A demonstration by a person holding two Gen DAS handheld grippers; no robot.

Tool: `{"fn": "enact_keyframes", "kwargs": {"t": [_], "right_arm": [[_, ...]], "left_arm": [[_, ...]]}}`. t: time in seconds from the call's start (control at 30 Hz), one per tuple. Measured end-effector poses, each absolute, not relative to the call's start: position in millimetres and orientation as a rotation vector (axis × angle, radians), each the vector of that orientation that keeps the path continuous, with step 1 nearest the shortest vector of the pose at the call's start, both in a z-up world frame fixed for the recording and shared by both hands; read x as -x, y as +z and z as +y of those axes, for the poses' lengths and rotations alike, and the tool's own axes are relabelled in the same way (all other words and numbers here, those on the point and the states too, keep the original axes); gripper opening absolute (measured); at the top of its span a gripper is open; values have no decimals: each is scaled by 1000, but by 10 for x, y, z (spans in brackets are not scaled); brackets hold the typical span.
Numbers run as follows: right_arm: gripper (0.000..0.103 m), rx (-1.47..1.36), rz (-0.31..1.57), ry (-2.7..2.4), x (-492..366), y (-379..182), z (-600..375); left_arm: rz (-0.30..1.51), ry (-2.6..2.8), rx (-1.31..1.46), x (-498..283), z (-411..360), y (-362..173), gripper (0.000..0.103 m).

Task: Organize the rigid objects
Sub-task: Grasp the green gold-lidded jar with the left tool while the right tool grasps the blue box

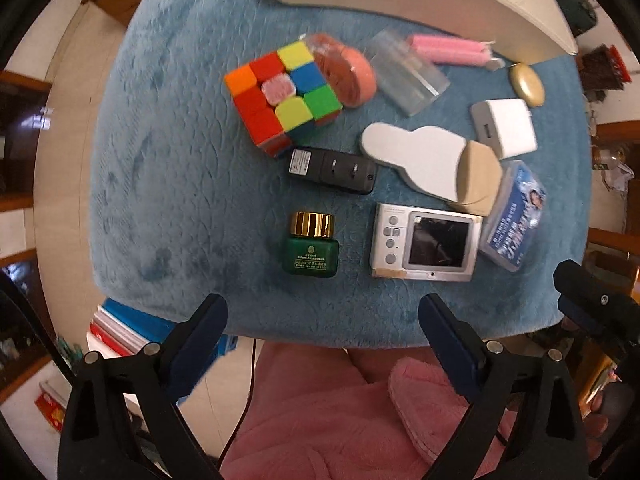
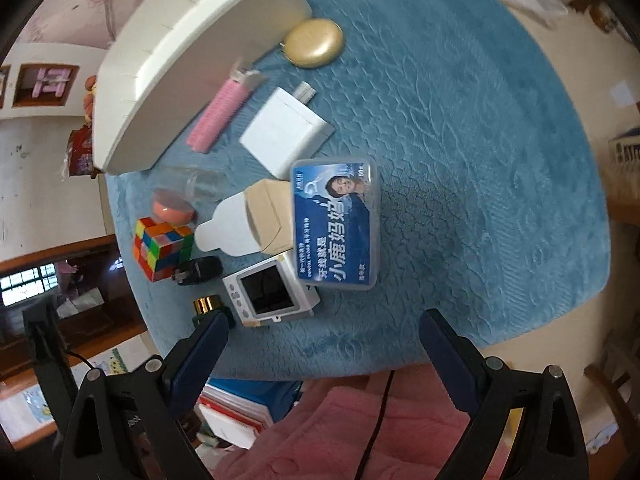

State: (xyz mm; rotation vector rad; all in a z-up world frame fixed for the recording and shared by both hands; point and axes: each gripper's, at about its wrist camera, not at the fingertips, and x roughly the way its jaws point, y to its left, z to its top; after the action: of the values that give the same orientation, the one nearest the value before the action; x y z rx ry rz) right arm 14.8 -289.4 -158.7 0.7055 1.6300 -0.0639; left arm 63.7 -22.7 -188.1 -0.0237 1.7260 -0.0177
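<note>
Left gripper (image 1: pixel 323 320): hanging wide apart, holding nothing
Right gripper (image 2: pixel 325 334): gaping too, empty
Table (image 2: pixel 480 128): wearing fuzzy blue cover
Camera (image 1: pixel 426 242): sitting near front edge, beside green jar (image 1: pixel 311 250)
Room: wood shelving showing around the edges

Both grippers, left gripper (image 1: pixel 323 320) and right gripper (image 2: pixel 324 334), show black frames, navy finger pads, silver screws. Fluffy pink clothing (image 1: pixel 320 412) below, thin dark cable (image 2: pixel 378 420) trailing.

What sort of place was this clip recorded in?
Probably a home living room. A blue plush cloth covers a small table strewn with household odds and ends, such as a puzzle cube and a small camera. Dark wooden shelving stands against the wall.
</note>
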Motion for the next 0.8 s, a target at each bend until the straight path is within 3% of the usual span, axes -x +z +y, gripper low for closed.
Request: {"fn": "enact_keyframes", "kwargs": {"t": [0.5, 0.8], "right_arm": [[93, -788, 1732, -111, -404, -2081, -2919], [81, -758, 1759, -164, -542, -2220, -2891]], "left_arm": [[1888, 102, 164, -758, 48, -2502, 94], [1914, 121, 200, -903, 192, -2722, 83]]}}
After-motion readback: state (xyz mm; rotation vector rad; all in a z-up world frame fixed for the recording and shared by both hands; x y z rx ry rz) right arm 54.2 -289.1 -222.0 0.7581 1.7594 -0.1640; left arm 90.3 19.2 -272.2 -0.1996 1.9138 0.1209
